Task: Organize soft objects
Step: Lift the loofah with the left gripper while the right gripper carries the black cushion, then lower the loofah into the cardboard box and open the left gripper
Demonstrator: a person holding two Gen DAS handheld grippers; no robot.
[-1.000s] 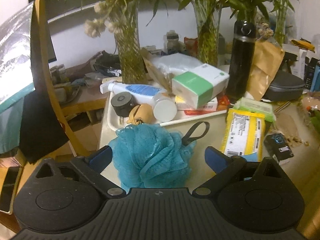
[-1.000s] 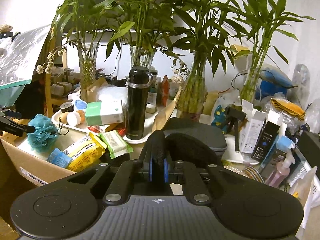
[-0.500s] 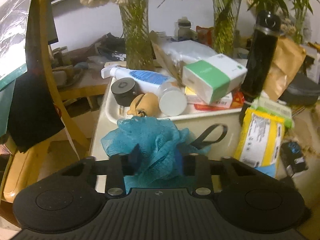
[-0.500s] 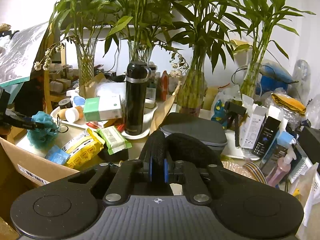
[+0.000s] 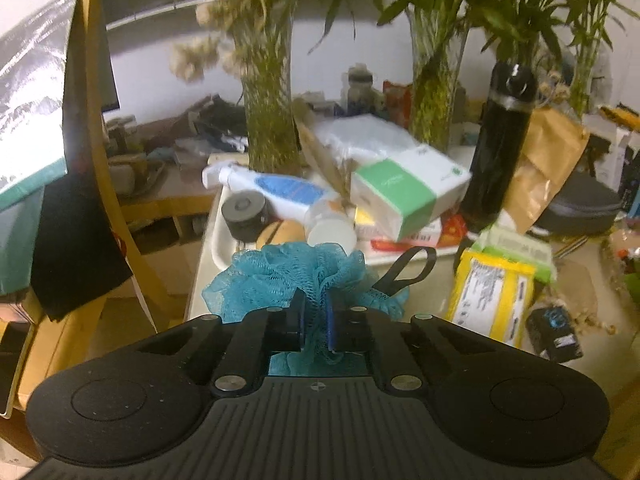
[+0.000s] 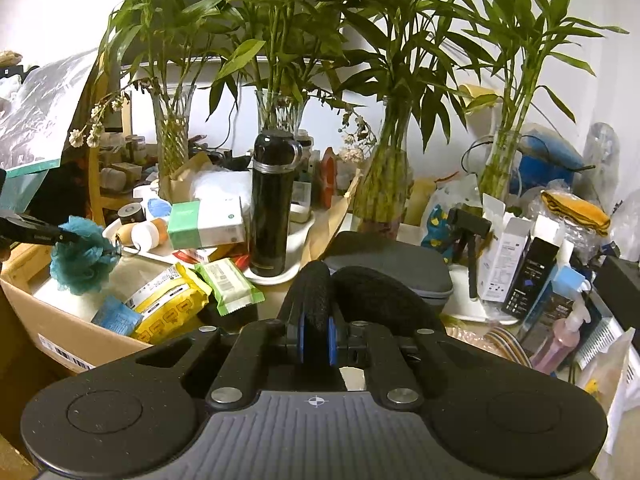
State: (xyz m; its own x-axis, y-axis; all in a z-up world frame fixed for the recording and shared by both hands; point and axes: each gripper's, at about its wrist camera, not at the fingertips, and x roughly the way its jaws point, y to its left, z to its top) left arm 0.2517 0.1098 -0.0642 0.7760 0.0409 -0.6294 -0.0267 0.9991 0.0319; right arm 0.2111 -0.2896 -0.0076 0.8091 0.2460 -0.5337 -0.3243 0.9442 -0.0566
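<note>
Two grippers are each holding something soft: the left gripper [image 5: 315, 316] is closing its jaws on the teal mesh bath puff [image 5: 288, 276], which is bunching straight ahead of the pads, just in front of the white tray [image 5: 216, 240], with its black loop [image 5: 408, 268] trailing to the right. It is pointing steeply downward. Well right of that tray, the right gripper [image 6: 315, 334] is sitting level-handed, clamping a black foam piece [image 6: 316, 292].

Four glass vases [image 6: 172, 136] of greenery, one black flask [image 6: 271, 208], one teal mesh pouf [image 6: 82, 258].
</note>
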